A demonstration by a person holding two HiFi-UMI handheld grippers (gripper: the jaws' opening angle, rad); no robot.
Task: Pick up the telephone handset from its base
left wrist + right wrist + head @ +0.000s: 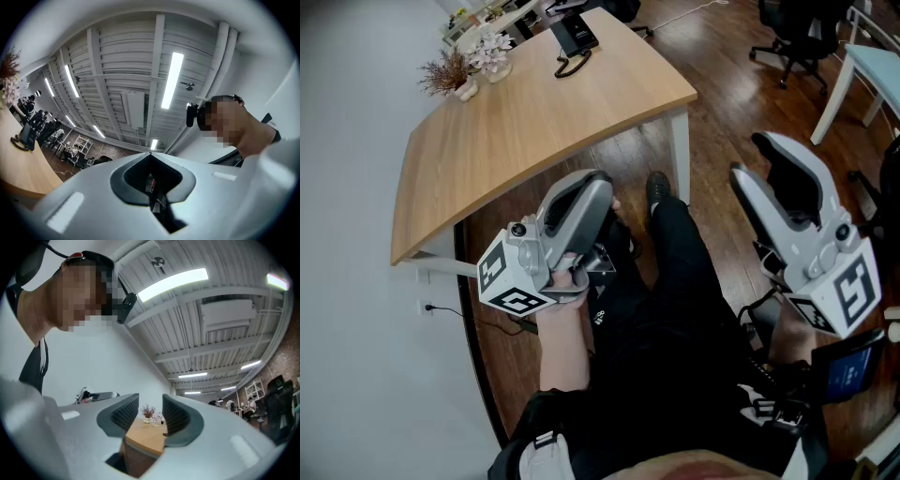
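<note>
The biggest thing here is the curved wooden tabletop (544, 112). It sits well ahead of both grippers, over a dark wood floor (722, 84). The person is well back from it, so I'd call this the very start of the task: no reach yet and nothing touched.

The left gripper (598, 180) is held low by the person's leg with its nose tilted up. Its own view shows the jaws pressed together with nothing in them, just ceiling lights beyond. The right gripper (766, 161) is out on the other side, also tilted up, with its jaws roughly halfway apart and empty. Through the gap in its view you can see a corner of the tabletop and the little plants, far off.

The telephone (573, 34) is black and sits at the far end of the tabletop, far beyond both grippers and roughly between the lines they point along. The handset should be on it, but it's too small for me to tell from the base. A dark curl (572, 66) lies on the near side of it, probably the cord.

Next move, I reckon: step up to the tabletop, tip the right gripper down, and line its open jaws across the handset before closing.

Dried plants (445, 73) and a pale flower bunch (490, 49) sit off toward the left gripper's side of the telephone. There's no writing I can read, only the black-and-white square markers (517, 302) on the gripper cubes.
</note>
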